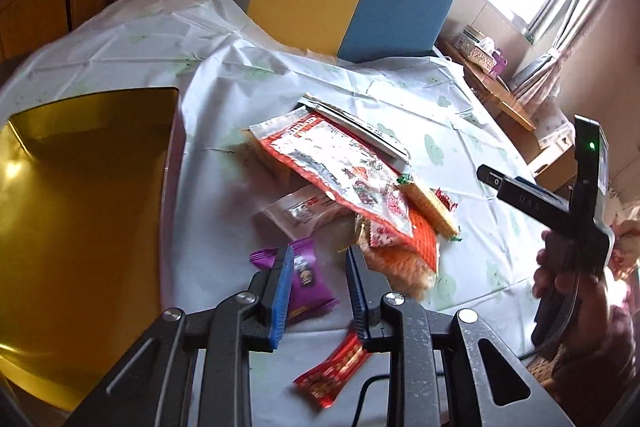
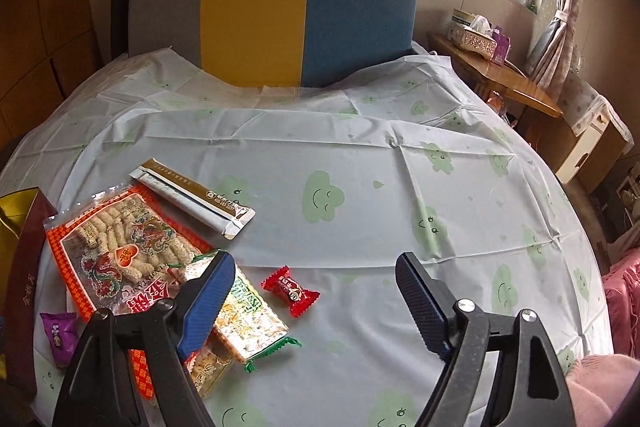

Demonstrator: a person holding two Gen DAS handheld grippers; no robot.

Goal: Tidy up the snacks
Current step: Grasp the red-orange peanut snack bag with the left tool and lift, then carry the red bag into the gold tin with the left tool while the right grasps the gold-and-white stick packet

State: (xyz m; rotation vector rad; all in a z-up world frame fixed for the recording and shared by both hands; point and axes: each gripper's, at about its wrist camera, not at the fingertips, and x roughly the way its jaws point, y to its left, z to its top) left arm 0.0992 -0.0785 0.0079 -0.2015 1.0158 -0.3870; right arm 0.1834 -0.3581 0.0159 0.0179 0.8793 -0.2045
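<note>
A heap of snack packets lies on the white cloth with green cloud prints (image 2: pixel 360 155). A large red and clear packet of rice sticks (image 2: pixel 120 247) (image 1: pixel 340 163) lies on top, with a green-edged wafer packet (image 2: pixel 248 323) (image 1: pixel 430 205) beside it. A small red candy (image 2: pixel 290 291) lies alone. A purple candy (image 1: pixel 306 279) (image 2: pixel 60 337) sits just left of my open left gripper (image 1: pixel 318 259). A red wrapper (image 1: pixel 332 371) lies under that gripper. My right gripper (image 2: pixel 316 267) is open wide above the red candy, and it shows in the left wrist view (image 1: pixel 486 175).
A gold-lined box (image 1: pixel 80 211) stands open at the left; its dark red wall shows in the right wrist view (image 2: pixel 24 291). A long white and gold packet (image 2: pixel 192 195) lies behind the heap. A yellow and blue headboard (image 2: pixel 304 15) and a wooden side table (image 2: pixel 500 75) stand behind.
</note>
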